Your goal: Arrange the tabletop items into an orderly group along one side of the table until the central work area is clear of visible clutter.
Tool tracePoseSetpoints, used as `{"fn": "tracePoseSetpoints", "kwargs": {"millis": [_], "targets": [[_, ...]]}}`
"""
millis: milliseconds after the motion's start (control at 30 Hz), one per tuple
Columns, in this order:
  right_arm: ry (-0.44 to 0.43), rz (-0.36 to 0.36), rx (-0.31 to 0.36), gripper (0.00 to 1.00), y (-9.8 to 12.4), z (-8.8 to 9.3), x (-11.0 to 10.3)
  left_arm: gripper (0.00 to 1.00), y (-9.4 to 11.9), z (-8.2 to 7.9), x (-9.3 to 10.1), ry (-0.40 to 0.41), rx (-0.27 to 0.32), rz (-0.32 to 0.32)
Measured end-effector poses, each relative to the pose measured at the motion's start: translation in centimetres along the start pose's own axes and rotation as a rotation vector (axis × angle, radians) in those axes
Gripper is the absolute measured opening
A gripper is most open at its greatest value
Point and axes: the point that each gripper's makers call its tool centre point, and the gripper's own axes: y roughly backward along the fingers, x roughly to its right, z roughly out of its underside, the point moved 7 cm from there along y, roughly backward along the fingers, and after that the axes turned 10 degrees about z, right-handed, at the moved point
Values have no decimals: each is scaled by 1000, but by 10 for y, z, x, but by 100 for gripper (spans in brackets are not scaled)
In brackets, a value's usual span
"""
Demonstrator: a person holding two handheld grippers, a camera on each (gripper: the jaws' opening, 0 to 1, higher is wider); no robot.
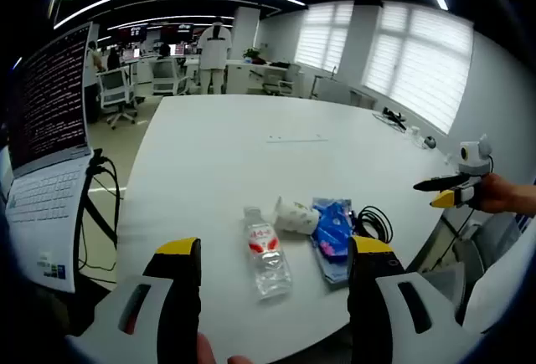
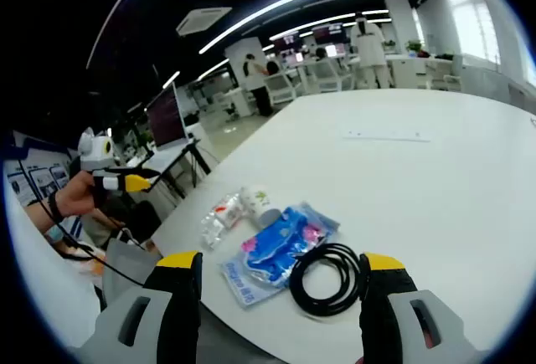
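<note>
Already the four items sit bunched near one edge of the white table [image 1: 251,155]: a clear water bottle [image 1: 266,261] lying on its side, a crumpled paper cup [image 1: 295,215] touching a blue plastic packet [image 1: 333,238], and a coiled black cable [image 2: 329,277] just beside the packet. The wide middle of the table looks bare apart from a faint strip far off, so by my reading the grouping step is nearly done and what remains is tidying the cluster. The left gripper [image 1: 275,270] hangs above the bottle with its yellow-tipped jaws spread wide and nothing between them; the right gripper [image 2: 279,284] hovers over the cable and packet, jaws likewise wide apart and empty. A next move would probably call for lowering one gripper onto a single item, such as the bottle, and squaring it with its neighbours. The bottle's label shows red marks and the packet some print, both too small to read. A laptop [image 1: 48,121] on a stand left of the table shows lines of illegible text.
</note>
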Motion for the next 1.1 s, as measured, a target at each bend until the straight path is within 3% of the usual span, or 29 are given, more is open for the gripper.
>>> {"fn": "tracePoseSetpoints", "kwargs": {"millis": [233, 1100], "targets": [[1, 1, 0, 78, -1, -1, 1, 72, -1, 2, -10, 16, 6, -9], [-14, 28, 21, 78, 6, 2, -2, 71, 9, 16, -11, 35, -3, -22]]}}
